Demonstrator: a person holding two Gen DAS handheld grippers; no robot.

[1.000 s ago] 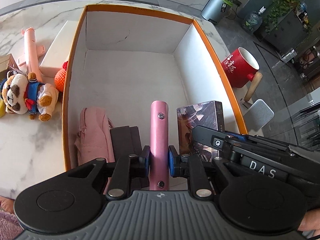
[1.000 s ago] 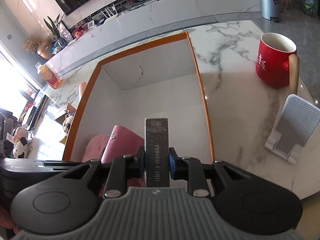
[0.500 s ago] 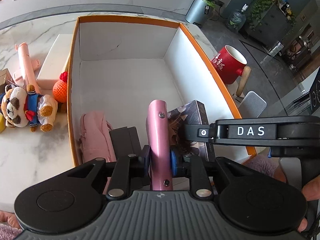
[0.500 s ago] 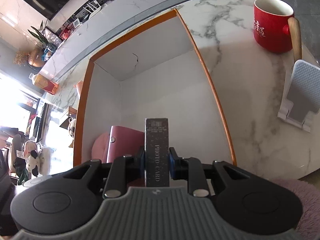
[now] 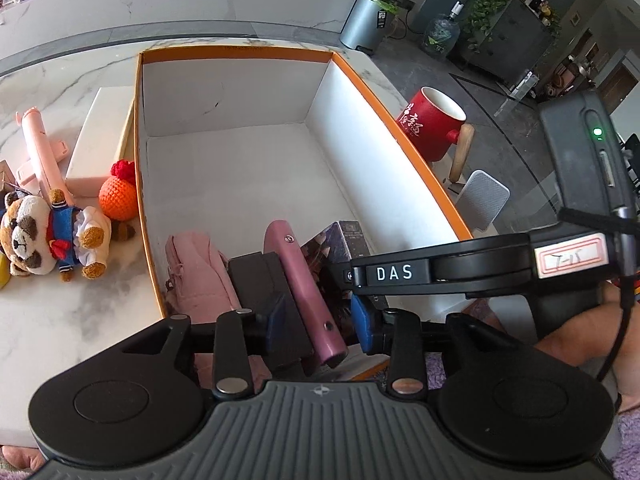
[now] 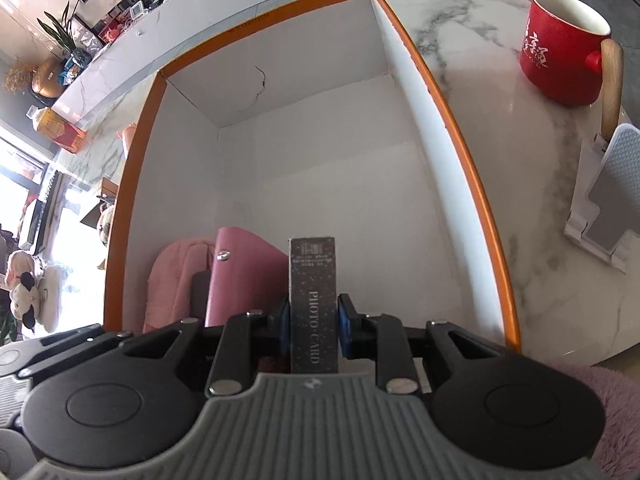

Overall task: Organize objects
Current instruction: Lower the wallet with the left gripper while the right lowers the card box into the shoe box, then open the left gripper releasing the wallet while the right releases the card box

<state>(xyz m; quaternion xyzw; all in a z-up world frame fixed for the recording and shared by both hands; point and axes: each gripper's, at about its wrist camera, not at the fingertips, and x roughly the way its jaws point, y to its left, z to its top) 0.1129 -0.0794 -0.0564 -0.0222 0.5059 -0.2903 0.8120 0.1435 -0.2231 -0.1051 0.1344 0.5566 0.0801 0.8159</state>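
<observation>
Left gripper (image 5: 318, 324) opening, pads apart, pink case (image 5: 304, 288) loose and tilted between them, low in the orange-rimmed box (image 5: 404, 148). Right gripper (image 6: 313, 328) clamped on dark photo card box (image 6: 313, 300), upright at lower centre. Only in the left view: plush panda (image 5: 44, 236) and orange knitted ball (image 5: 118, 196) at left. Red mug (image 6: 560, 64) upper right in both.

1. In the box (image 5: 400, 128), at its near end, a pouch (image 5: 198, 276), a flat case (image 5: 264, 280), a folder (image 5: 304, 284) and my card box (image 6: 313, 304) stand side by side, left to right.
2. Left of the box lie a plush toy (image 5: 44, 240) and a crocheted ball (image 5: 119, 196).
3. Right of it stands a mug (image 6: 560, 60).
</observation>
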